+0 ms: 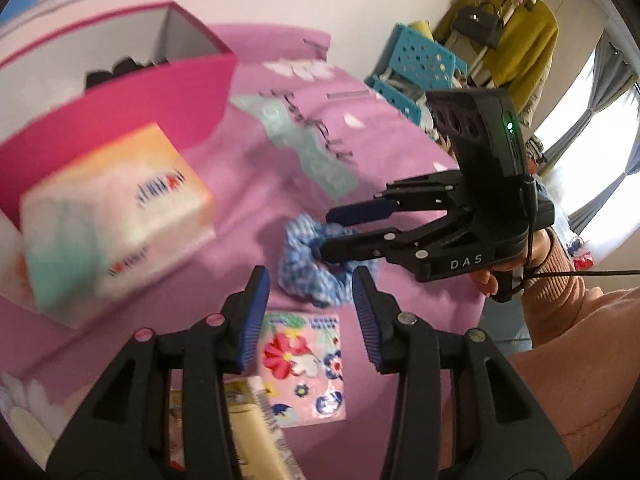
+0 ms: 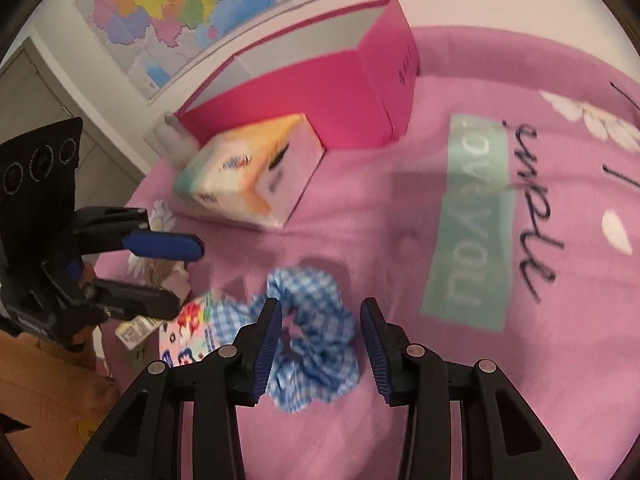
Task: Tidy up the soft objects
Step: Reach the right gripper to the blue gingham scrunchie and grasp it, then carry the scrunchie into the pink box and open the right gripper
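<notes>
A blue-and-white checked scrunchie lies on the pink bedspread. In the right wrist view the scrunchie sits between the open jaws of my right gripper, which hovers over it. That right gripper also shows in the left wrist view, its tips over the scrunchie. My left gripper is open and empty, just short of the scrunchie; it shows at the left of the right wrist view. A soft tissue pack lies by an open pink box.
A flowered pink packet and a yellowish packet lie below the scrunchie. The pink box stands against the wall and holds dark items. Blue plastic stools and hanging clothes stand beyond the bed.
</notes>
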